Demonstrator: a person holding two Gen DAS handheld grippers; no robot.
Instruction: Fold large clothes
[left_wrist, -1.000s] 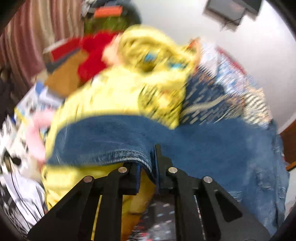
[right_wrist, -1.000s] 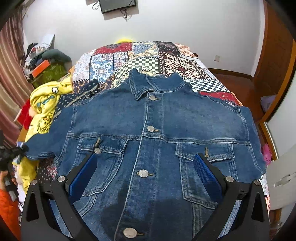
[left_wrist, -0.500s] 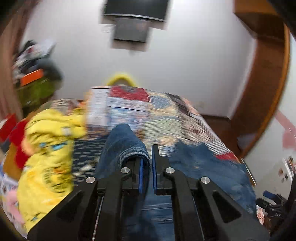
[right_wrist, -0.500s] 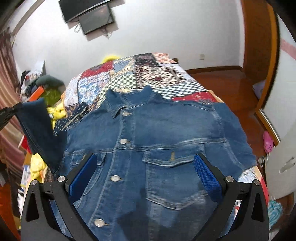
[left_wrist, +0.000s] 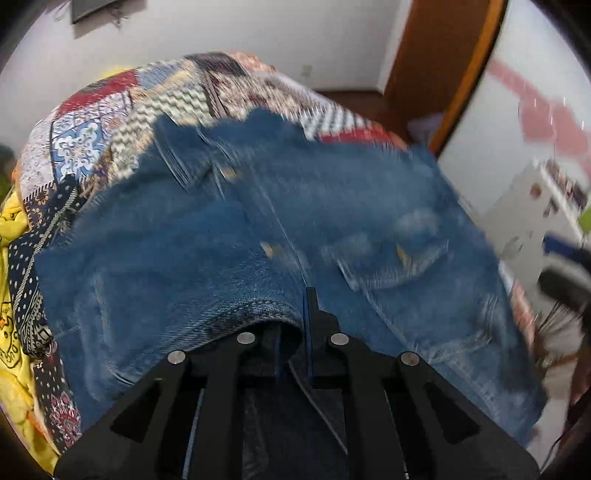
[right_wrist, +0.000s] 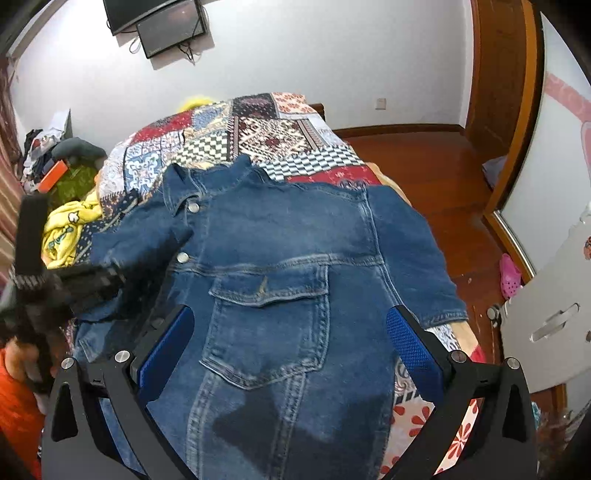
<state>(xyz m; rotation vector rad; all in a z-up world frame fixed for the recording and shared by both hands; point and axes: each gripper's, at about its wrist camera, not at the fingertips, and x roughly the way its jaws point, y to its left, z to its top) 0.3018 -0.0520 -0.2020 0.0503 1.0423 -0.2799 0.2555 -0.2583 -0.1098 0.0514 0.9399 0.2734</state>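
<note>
And the sleeve (right_wrist: 122, 236) has come right across! A moment ago it hung off the left edge of the bed over the yellow garment; now the left gripper (left_wrist: 301, 314) has swept it inward, and the cuff lies over the chest of the denim jacket (right_wrist: 280, 280), covering the left breast pocket and reaching the button placket. That's the first fold well under way.

The jacket itself lies face up on the patchwork bedspread (right_wrist: 266, 129), collar toward the far wall, the right sleeve spread flat out to the edge of the bed. The left gripper's jaws are pinched narrow on the cuff hem, denim bunched between the pads, and the wrist view is smeared with motion blur, so this arm is travelling fast. Seen from the right wrist, that tool is a dark blur at the jacket's left flank.

The right gripper (right_wrist: 288, 343) hovers over the lower front with its jaws spread wide, blue pads either side of the right pocket, gripping nothing.

To my eye the sleeve is about where it needs to land; letting it go flat looks like the next call, then the other sleeve. The yellow garment (right_wrist: 66, 229) sits crumpled beside the bedspread's left edge, a wall screen (right_wrist: 159, 22) above.
</note>
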